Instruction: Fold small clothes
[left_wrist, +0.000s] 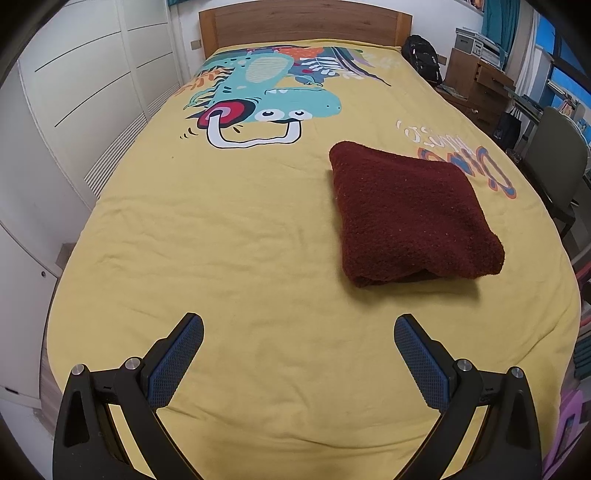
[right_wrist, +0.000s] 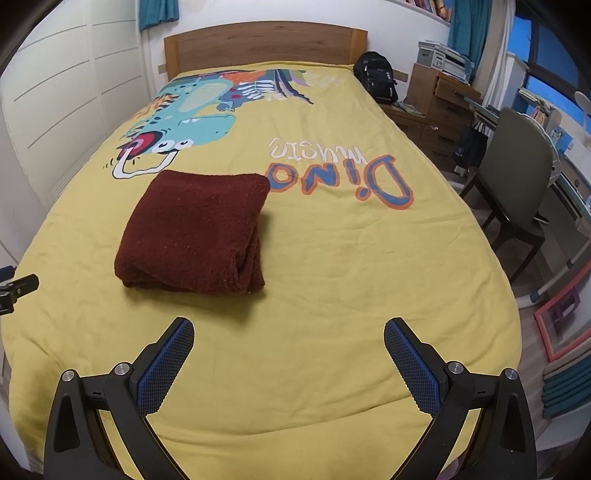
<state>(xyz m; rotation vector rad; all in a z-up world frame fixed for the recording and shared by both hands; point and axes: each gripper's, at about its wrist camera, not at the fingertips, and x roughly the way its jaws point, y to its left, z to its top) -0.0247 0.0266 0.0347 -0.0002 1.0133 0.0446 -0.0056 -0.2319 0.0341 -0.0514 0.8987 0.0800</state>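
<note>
A dark red fuzzy garment (left_wrist: 410, 214) lies folded into a thick rectangle on the yellow bedspread (left_wrist: 229, 240). It also shows in the right wrist view (right_wrist: 195, 229), with its layered edges facing me. My left gripper (left_wrist: 298, 328) is open and empty, above the bed near its foot, to the left of the garment and nearer to me. My right gripper (right_wrist: 289, 332) is open and empty, in front of the garment and a little to its right. A part of the left gripper (right_wrist: 18, 288) shows at the left edge of the right wrist view.
The bedspread (right_wrist: 351, 258) bears a dinosaur print. A wooden headboard (left_wrist: 303, 26) is at the far end. White wardrobe doors (left_wrist: 74, 110) run along the left. A black backpack (right_wrist: 376, 77), wooden drawers (right_wrist: 439, 107) and a chair (right_wrist: 517, 173) stand to the right.
</note>
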